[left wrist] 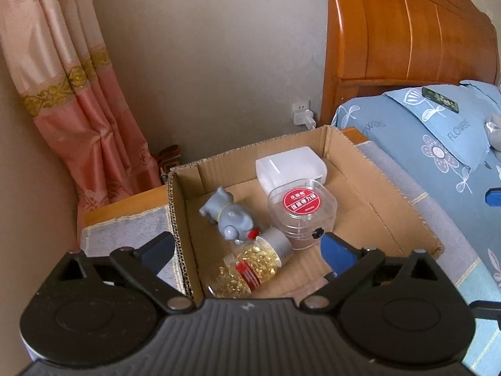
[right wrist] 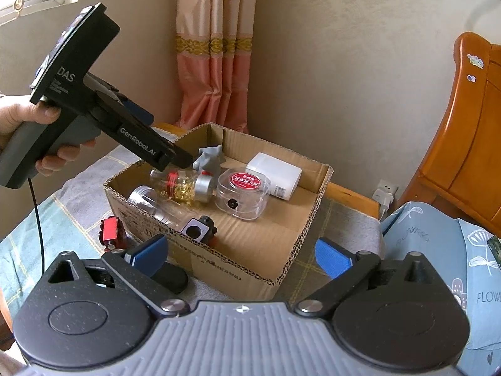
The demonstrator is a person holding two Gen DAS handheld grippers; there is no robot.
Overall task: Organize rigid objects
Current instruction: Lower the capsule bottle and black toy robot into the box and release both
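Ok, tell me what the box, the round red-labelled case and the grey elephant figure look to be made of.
Box: corrugated cardboard, matte brown; fluting shows along its cut edges.
Round red-labelled case: clear hard plastic, glossy; you can see through its walls.
Grey elephant figure: probably moulded plastic or vinyl, smooth with a soft sheen; can't tell which.

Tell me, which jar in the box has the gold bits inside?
The jar with the red band, lying on its side by the grey toy. The other silver-lidded jar beside it looks empty, and the round tub has a red label.
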